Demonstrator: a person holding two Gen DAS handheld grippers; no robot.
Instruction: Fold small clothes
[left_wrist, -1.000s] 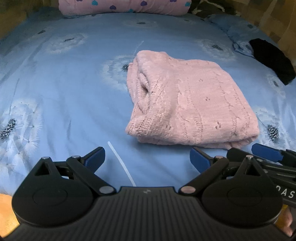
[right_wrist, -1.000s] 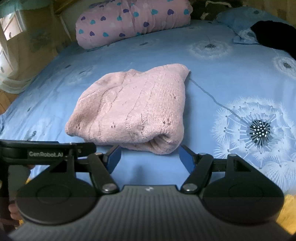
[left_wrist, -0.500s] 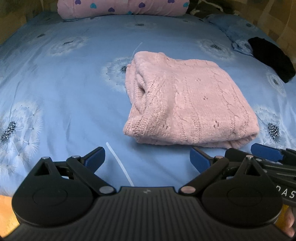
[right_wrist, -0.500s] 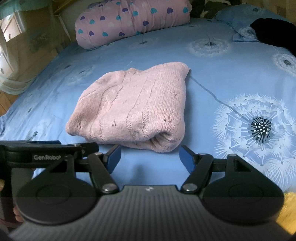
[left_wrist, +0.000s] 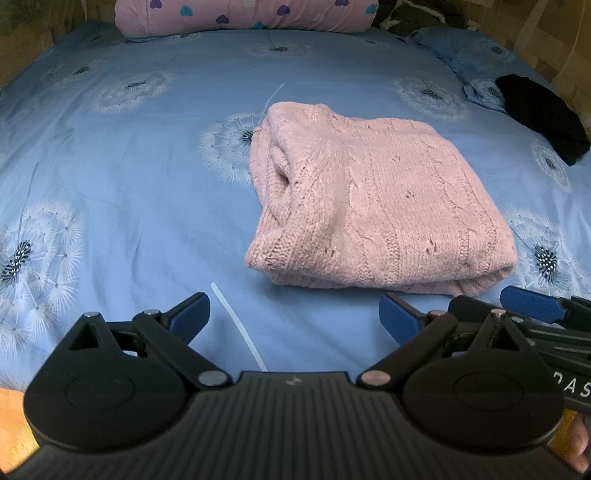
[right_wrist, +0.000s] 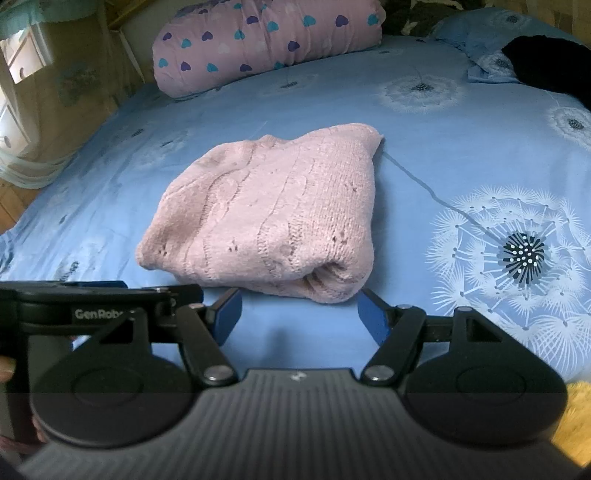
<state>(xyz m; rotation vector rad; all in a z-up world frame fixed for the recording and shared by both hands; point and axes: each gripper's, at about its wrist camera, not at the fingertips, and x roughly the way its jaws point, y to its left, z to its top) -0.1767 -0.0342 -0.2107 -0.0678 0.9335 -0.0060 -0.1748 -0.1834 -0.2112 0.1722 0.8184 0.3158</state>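
Folded pink cable-knit sweater (left_wrist: 376, 206) rests on your blue dandelion-print bedsheet (left_wrist: 147, 192).
Your left gripper (left_wrist: 294, 316) and right gripper (right_wrist: 300, 311) sit just short of it, jaws spread, gripping nothing.

A folded pink sweater (left_wrist: 373, 206), a heart pillow (left_wrist: 243, 14) and a black cloth (left_wrist: 543, 114) are laid on the blue bed (left_wrist: 129, 184).

- My left wrist view sits low at the bed's (left_wrist: 110, 177) near edge, angled down toward 12 o'clock, close behind its tool (left_wrist: 293, 314).
- My right wrist view looks likewise from further right.
- Both share the pink sweater (left_wrist: 373, 199) and the pillow (right_wrist: 266, 40).
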